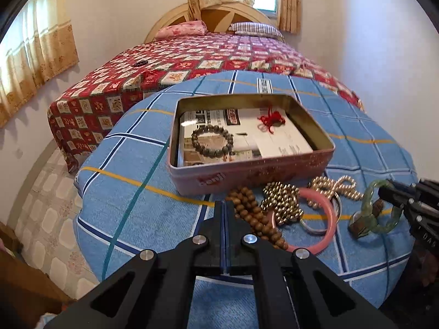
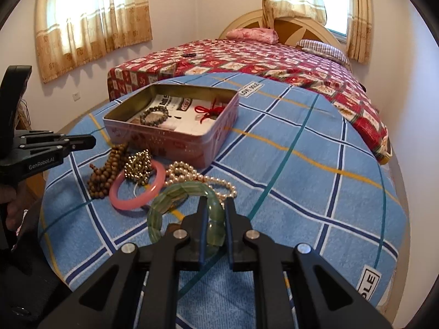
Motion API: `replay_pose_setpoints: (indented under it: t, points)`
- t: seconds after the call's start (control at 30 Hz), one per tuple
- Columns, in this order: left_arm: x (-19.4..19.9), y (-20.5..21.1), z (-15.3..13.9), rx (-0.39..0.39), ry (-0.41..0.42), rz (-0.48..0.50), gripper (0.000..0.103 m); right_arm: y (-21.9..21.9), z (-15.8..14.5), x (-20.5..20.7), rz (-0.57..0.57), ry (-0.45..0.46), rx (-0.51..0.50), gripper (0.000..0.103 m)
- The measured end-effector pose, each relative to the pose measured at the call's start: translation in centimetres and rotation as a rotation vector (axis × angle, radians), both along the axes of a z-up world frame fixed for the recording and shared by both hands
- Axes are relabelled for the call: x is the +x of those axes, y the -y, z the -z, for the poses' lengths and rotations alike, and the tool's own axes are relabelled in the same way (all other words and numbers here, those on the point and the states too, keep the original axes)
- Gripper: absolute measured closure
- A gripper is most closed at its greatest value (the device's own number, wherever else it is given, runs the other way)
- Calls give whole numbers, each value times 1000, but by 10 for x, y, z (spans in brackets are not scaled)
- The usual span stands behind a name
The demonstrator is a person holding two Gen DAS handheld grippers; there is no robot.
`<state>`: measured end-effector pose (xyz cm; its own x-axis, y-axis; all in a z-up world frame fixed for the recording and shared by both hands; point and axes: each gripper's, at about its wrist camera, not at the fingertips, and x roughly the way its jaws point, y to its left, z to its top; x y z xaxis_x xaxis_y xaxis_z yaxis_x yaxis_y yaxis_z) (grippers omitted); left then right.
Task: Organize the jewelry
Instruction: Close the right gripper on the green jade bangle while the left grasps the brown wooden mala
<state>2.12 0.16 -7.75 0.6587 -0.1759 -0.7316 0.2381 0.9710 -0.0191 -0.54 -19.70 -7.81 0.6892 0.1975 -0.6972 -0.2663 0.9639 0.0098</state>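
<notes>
A pink tin box (image 1: 247, 175) (image 2: 164, 148) stands open on the blue checked cloth. It is lined with newspaper and holds a dark bead bracelet (image 1: 212, 141) and a red cord (image 1: 270, 119). In front of it lie brown wooden beads (image 1: 247, 205), gold beads (image 1: 282, 200), a pink bangle (image 1: 326, 219) and a pearl string (image 1: 334, 186). My left gripper (image 1: 225, 205) is shut with nothing between its fingers, just left of the wooden beads. My right gripper (image 2: 218, 205) is shut on the green stone bracelet (image 2: 175, 192), which stands tilted up off the cloth.
The round table (image 2: 301, 192) under the blue cloth fills the foreground. Behind it is a bed with a red patterned quilt (image 1: 192, 65), with a small dark object (image 1: 140, 63) lying on it. Curtained windows are at the left and back. Tiled floor (image 1: 49, 213) drops away on the left.
</notes>
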Motion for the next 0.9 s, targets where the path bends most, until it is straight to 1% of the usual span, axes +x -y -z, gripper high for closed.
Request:
replay_pose_setpoints:
  t: [0.07, 0.17, 0.2, 0.27, 0.3, 0.37, 0.43, 0.5, 0.57, 0.6, 0.7, 0.73, 0.77, 0.8, 0.9]
  points:
    - [2, -1, -1, -18, -5, -18, 103, -1, -1, 1, -1, 1, -1, 90]
    - [8, 6, 1, 7, -21, -14, 102, -1, -1, 1, -4, 1, -1, 90]
    - [9, 8, 2, 9, -25, -13, 101, -2, -1, 1, -5, 1, -1, 90]
    - [14, 11, 8, -1, -50, -12, 95, -2, 0, 1, -6, -1, 1, 90]
    - [15, 12, 10, -2, -57, -15, 86, -1, 0, 0, -7, -3, 3, 90]
    - [19, 13, 15, 4, -67, -31, 56, -1, 1, 1, -6, -5, 6, 90]
    - [18, 12, 17, 3, -52, -42, 47, 1, 2, 0, -7, -6, 11, 90]
    - [19, 13, 18, -5, -51, -32, 47, 1, 2, 1, -5, -5, 13, 90]
    - [20, 15, 21, 6, -50, -29, 47, 2, 2, 1, -5, -6, 19, 90]
    - [23, 16, 26, 24, -60, -37, 47, 2, 2, 1, -6, -5, 20, 90]
    - [28, 17, 36, 10, -92, -22, 47, 0, 3, 0, -12, -5, 21, 90]
    - [27, 19, 39, 9, -100, -16, 50, 0, 3, 0, -12, -4, 22, 90]
    - [27, 20, 41, 5, -109, -4, 57, 0, 3, 1, -12, -4, 22, 90]
    - [27, 22, 44, -5, -125, 15, 75, 0, 3, 1, -12, -4, 23, 90]
    - [23, 23, 43, -15, -126, 36, 79, -1, 1, 0, -14, 0, 26, 90]
